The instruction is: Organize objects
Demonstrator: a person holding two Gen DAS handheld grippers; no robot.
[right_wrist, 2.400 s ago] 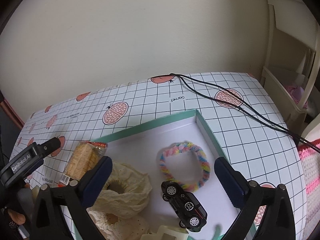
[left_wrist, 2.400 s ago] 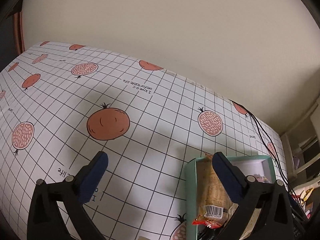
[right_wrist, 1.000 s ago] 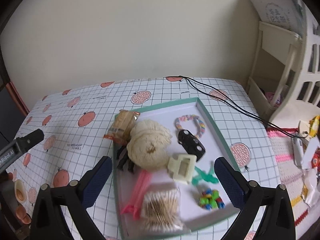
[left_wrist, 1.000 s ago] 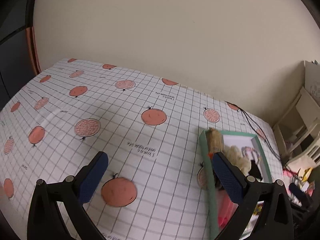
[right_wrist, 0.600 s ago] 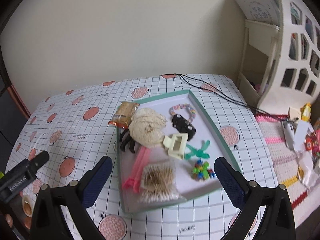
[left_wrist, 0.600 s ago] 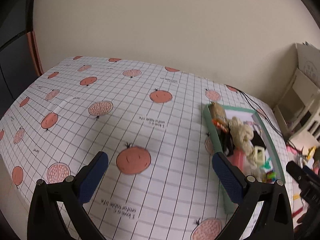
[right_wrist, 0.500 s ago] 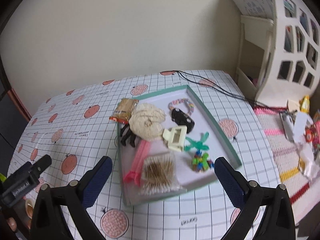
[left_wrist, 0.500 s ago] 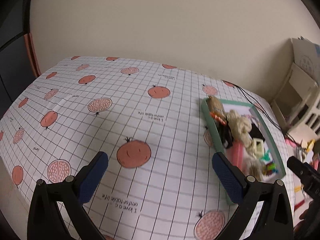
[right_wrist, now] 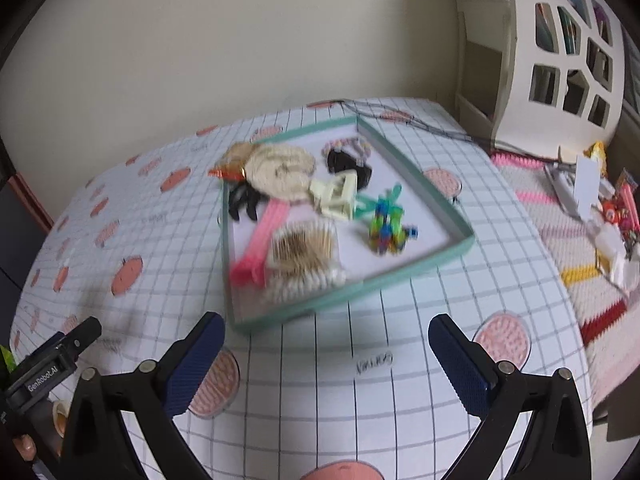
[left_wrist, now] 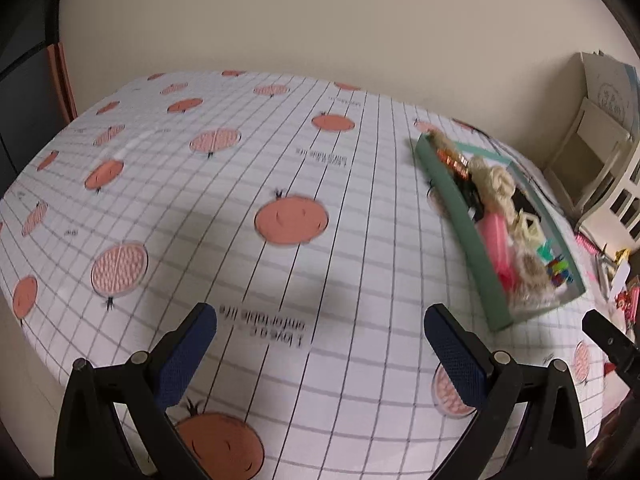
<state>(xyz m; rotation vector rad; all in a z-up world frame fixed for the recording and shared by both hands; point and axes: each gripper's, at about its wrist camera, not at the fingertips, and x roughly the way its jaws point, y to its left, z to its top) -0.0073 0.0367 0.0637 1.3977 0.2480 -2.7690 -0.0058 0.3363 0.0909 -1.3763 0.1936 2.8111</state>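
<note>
A shallow teal-rimmed tray (right_wrist: 452, 220) (left_wrist: 456, 216) lies on the grid-patterned tablecloth and holds several small items: a cream fabric bundle (right_wrist: 280, 168), a black toy car (right_wrist: 344, 162), a pink clip (right_wrist: 260, 236), a pack of cotton swabs (right_wrist: 304, 260), a cream hair claw (right_wrist: 336, 196), a colourful block toy (right_wrist: 386, 226) and a snack pack (right_wrist: 230, 164). My right gripper (right_wrist: 322, 348) is open, nothing in it, held back from the tray's near rim. Well left of the tray, my left gripper (left_wrist: 320, 336) is open over bare tablecloth, nothing in it.
A black cable (right_wrist: 420, 122) runs across the table's far right corner. A white shelf unit (right_wrist: 560, 56) stands at the right, with a striped knitted mat (right_wrist: 580, 248) carrying small clutter. The wall is behind the table. The left handle (right_wrist: 48, 368) shows at lower left.
Both grippers have pulled up and back from the tray, so the whole tray and more table now show. Both stayed open.
</note>
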